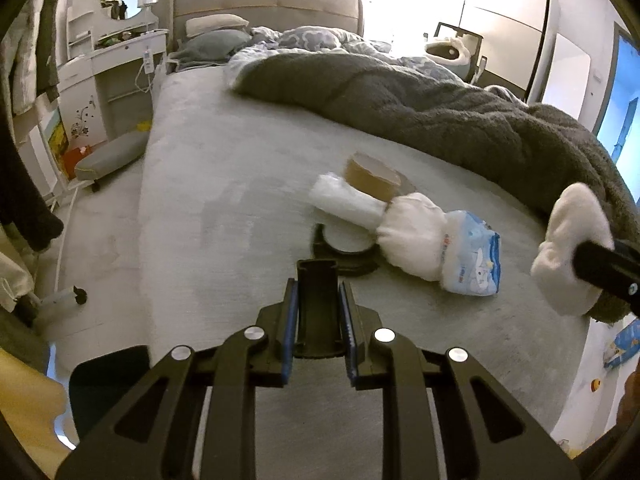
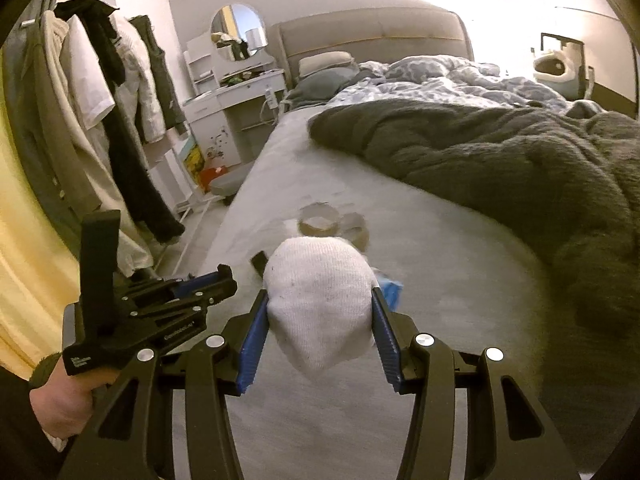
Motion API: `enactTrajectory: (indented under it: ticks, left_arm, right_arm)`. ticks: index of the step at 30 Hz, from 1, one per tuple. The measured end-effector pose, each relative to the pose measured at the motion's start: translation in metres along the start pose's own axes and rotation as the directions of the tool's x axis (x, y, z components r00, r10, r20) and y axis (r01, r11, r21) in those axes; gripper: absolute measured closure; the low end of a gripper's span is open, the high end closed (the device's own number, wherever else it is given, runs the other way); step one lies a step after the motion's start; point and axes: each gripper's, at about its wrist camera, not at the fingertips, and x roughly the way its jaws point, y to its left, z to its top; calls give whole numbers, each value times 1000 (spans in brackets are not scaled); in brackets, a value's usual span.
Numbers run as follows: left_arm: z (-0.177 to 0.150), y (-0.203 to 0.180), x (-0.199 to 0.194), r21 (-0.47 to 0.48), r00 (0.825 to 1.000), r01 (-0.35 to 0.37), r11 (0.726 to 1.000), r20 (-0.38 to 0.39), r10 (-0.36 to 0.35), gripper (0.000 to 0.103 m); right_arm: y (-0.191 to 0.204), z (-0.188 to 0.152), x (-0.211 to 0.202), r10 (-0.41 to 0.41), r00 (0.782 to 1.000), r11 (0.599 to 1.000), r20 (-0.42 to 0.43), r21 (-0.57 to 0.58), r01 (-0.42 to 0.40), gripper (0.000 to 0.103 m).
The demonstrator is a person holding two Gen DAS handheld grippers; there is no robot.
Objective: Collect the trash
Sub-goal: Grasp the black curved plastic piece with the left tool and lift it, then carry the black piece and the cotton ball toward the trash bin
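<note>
Right gripper (image 2: 320,312) angled downward, clamping white sock (image 2: 316,304).

White sock (image 2: 318,312) clamped aloft; cardboard roll (image 1: 370,178), tissue packet (image 1: 474,258) on bed

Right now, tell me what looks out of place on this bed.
A small heap sits on the bare mattress: a cardboard tape core, a white roll, a wadded blue-print diaper, over a black part. The dark blanket lies bunched.

blurred: tape rolls (image 2: 334,224) | hidden: blue packet (image 2: 390,292) behind sock (image 2: 320,312)
</note>
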Motion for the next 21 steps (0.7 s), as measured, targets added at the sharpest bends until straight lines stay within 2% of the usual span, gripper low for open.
enactTrajectory:
  ticks: [10, 16, 21]
  left_arm:
    - [-6, 44, -21, -34, 1000, -11, 999, 2, 11, 81]
    - [-12, 69, -31, -41, 997, -80, 996, 3, 80, 81]
    - [-15, 93, -40, -78, 996, -94, 993, -6, 94, 81]
  right_arm:
    - [46, 8, 29, 68, 997, 995, -43, -69, -71, 53]
    - [65, 12, 45, 87, 994, 992, -66, -85, -92, 53]
    - [81, 15, 53, 105, 992, 988, -74, -102, -112, 53]
